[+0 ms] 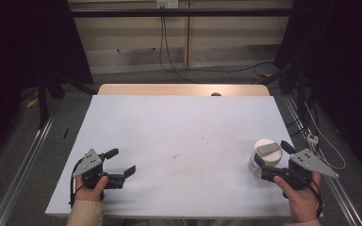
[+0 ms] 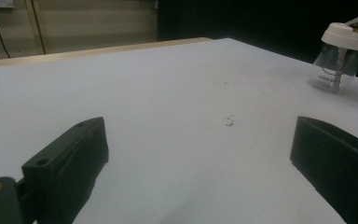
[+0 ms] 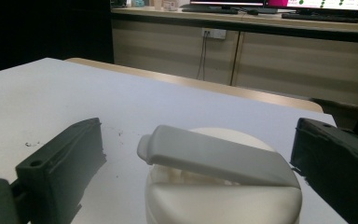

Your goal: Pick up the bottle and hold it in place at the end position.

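Note:
A clear jar (image 1: pixel 265 157) with a white lid and a grey flip latch (image 3: pixel 214 156) stands upright near the table's right front. My right gripper (image 1: pixel 273 154) is open, one jaw on each side of the lid, with a gap showing on both sides in the right gripper view (image 3: pixel 198 135). A hand holds it from the front edge. My left gripper (image 1: pixel 121 161) is open at the left front with only bare table between its jaws (image 2: pixel 200 135). From there the jar (image 2: pixel 342 56) stands far off at the upper right.
The white table cover (image 1: pixel 179 122) has small dark specks (image 1: pixel 176 155) near its middle. A wooden strip (image 1: pixel 184 89) runs along the far edge with a small dark object (image 1: pixel 215 94) on it. Metal rails and cables run along the floor on both sides.

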{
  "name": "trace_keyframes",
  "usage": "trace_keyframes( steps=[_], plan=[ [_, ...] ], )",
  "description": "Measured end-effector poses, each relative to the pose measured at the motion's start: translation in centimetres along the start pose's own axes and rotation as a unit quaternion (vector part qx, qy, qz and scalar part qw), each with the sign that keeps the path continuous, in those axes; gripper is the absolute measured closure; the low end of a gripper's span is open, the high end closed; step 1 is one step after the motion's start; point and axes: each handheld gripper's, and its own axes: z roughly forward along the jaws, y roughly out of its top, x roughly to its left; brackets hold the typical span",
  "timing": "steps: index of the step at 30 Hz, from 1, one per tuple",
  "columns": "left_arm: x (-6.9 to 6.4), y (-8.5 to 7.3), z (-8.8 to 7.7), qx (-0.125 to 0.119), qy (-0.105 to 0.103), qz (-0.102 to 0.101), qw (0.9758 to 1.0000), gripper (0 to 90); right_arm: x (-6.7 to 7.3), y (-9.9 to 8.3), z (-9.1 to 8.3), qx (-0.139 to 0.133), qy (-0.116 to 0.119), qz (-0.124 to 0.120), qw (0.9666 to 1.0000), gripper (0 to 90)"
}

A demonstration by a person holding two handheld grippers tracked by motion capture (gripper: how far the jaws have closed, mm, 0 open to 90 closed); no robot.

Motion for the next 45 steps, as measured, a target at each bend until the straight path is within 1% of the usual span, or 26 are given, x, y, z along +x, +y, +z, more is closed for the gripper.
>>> trace_keyframes(
  steps=[5, 8, 12, 14, 15, 18, 20, 21, 25, 27, 28, 30, 34, 35, 36, 37, 41, 45],
  plan=[
    [0.0, 0.0, 0.0, 0.001, -0.001, 0.000, 1.0000, 4.0, -0.5, -0.4, 0.1, 0.001, -0.004, 0.006, 1.0000, 1.9],
    [0.0, 0.0, 0.1, 0.004, -0.003, 0.002, 1.0000, 4.0, -0.7, -0.8, 0.4, 0.009, -0.006, 0.009, 0.9999, 1.9],
    [0.0, 0.0, 0.1, 0.004, -0.005, 0.001, 1.0000, 4.1, -1.1, -1.6, 0.9, 0.020, -0.015, 0.015, 0.9996, 1.7],
    [0.0, 0.0, 0.1, 0.005, -0.005, 0.001, 1.0000, 4.2, -1.2, -1.9, 1.0, 0.022, -0.014, 0.018, 0.9995, 1.6],
    [0.0, 0.0, 0.1, 0.005, -0.005, 0.001, 1.0000, 4.2, -1.3, -2.3, 1.3, 0.028, -0.008, 0.022, 0.9993, 1.6],
    [0.0, 0.0, 0.1, 0.004, -0.005, 0.000, 1.0000, 4.2, -1.1, -3.2, 1.8, 0.041, -0.004, 0.027, 0.9988, 1.9],
    [0.0, 0.0, 0.1, 0.004, -0.005, 0.000, 1.0000, 4.1, -1.0, -3.4, 2.0, 0.044, -0.003, 0.026, 0.9987, 1.0],
    [0.0, 0.0, 0.1, 0.004, -0.005, 0.000, 1.0000, 4.2, -0.9, -3.9, 2.4, 0.051, -0.002, 0.026, 0.9984, 0.7],
    [0.0, -0.1, 0.1, 0.004, -0.005, -0.001, 1.0000, 4.2, -0.8, -4.3, 3.1, 0.062, -0.007, 0.026, 0.9977, 2.0],
    [0.1, -0.1, 0.1, 0.004, -0.005, -0.001, 1.0000, 4.2, -0.8, -4.4, 3.2, 0.062, -0.008, 0.027, 0.9977, 3.5],
    [0.1, -0.1, 0.1, 0.004, -0.002, -0.004, 1.0000, 4.2, -0.9, -4.5, 3.3, 0.069, -0.008, 0.026, 0.9973, 7.1],
    [0.1, -0.1, 0.0, 0.005, -0.002, -0.002, 1.0000, 4.2, -1.0, -4.7, 3.3, 0.068, -0.008, 0.027, 0.9973, 9.4],
    [0.2, -0.1, -0.1, 0.005, -0.002, 0.000, 1.0000, 4.2, -1.0, -4.7, 3.3, 0.067, -0.009, 0.023, 0.9974, 10.6],
    [0.2, 0.0, -0.1, 0.004, -0.002, 0.001, 1.0000, 4.2, -1.0, -4.7, 3.3, 0.069, -0.006, 0.020, 0.9974, 12.2],
    [0.2, 0.0, -0.1, 0.005, -0.001, 0.001, 1.0000, 4.2, -1.0, -4.7, 3.3, 0.072, -0.005, 0.016, 0.9972, 16.7],
    [0.2, 0.0, -0.1, 0.003, -0.001, -0.001, 1.0000, 4.2, -1.0, -4.8, 3.3, 0.069, -0.007, 0.009, 0.9976, 18.0],
    [0.2, 0.0, 0.0, 0.001, -0.002, -0.002, 1.0000, 4.3, -1.1, -4.8, 3.3, 0.068, -0.005, 0.011, 0.9976, 18.3],
    [0.2, 0.0, 0.0, 0.001, -0.002, -0.003, 1.0000, 4.4, -1.1, -4.7, 3.4, 0.068, -0.005, 0.005, 0.9977, 18.4]
  ],
)
